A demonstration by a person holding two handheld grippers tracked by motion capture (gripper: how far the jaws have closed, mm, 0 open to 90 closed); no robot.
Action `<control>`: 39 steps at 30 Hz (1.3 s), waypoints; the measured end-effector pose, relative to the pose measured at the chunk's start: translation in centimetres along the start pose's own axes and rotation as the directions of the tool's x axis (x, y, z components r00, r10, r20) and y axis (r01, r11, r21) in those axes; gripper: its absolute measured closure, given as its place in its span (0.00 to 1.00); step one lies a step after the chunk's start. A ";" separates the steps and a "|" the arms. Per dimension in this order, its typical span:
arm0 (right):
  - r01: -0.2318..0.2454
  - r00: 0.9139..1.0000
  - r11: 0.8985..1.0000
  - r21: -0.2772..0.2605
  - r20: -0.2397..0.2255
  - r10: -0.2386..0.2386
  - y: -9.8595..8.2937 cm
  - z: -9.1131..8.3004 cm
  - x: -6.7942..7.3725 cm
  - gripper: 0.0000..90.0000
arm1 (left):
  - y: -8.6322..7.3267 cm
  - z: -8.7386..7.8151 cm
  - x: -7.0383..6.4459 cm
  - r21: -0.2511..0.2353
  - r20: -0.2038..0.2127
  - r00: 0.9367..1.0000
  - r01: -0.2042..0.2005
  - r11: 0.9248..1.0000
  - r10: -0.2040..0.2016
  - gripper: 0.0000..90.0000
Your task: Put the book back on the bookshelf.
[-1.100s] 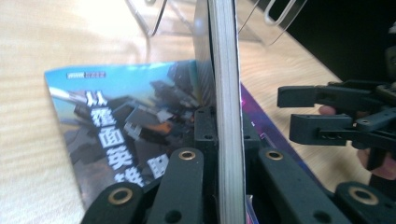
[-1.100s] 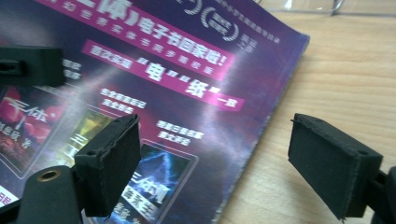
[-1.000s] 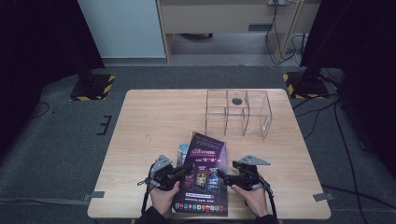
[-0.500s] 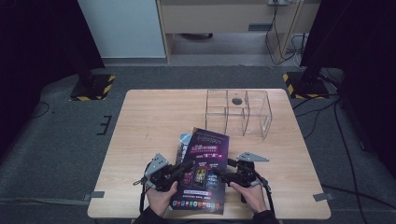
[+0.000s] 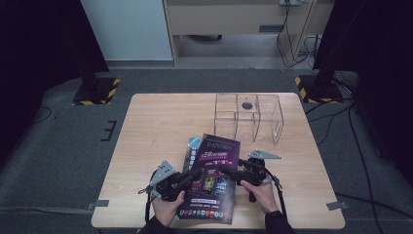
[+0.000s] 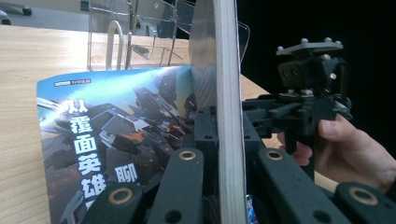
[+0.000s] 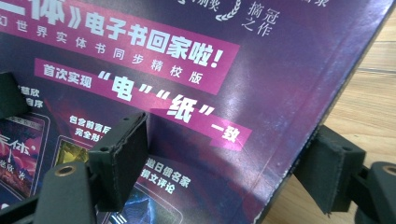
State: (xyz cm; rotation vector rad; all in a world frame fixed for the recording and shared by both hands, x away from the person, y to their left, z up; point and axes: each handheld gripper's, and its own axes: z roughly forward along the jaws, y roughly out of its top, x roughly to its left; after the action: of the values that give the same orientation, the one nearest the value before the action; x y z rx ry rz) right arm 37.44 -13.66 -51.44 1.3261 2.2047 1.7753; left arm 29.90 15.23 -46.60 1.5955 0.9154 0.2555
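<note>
Magazine (image 5: 210,181) sits at the near-centre of the wooden tabletop (image 5: 156,126), purple cover up, partly raised off the surface between the two hands. Left gripper (image 5: 187,176) comes in from the magazine's left edge; in the left gripper view the magazine's page edge (image 6: 229,116) stands upright between the two black fingers (image 6: 180,186), which are clenched on it, with a blue illustrated page (image 6: 116,135) fanning open to the left. Right gripper (image 5: 233,174) is at the magazine's right edge; in the right gripper view its fingers are spread, one pad (image 7: 122,158) lying over the purple cover (image 7: 196,93), the other (image 7: 332,170) past the cover's edge, above the bare wood, so released, not gripping. A clear acrylic divider box (image 5: 249,117) with several compartments stands on the far right part of the tabletop, well apart from the magazine; a small dark round thing (image 5: 247,105) shows at it, can't tell what.
</note>
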 end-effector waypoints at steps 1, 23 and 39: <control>-0.005 1.000 1.000 0.003 -0.012 0.005 0.0 0.2 -0.1 0.27 | 0.0 0.0 0.0 -0.001 0.000 1.000 -0.001 1.000 0.001 0.93; -0.164 0.983 0.986 0.002 -0.086 0.163 0.5 -1.6 -0.6 0.84 | -0.6 0.2 1.1 -0.002 -0.032 0.999 0.018 1.000 -0.018 0.93; -0.122 0.991 0.990 0.070 -0.054 0.126 0.0 -0.4 -0.7 0.56 | -0.4 -0.1 0.7 -0.021 -0.024 1.000 -0.005 1.000 0.005 0.93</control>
State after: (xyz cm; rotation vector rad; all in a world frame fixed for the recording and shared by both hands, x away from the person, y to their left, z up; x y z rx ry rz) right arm 37.65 -14.40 -51.59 1.4739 2.2782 1.8179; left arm 30.15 15.72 -47.17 1.5787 0.9244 0.2872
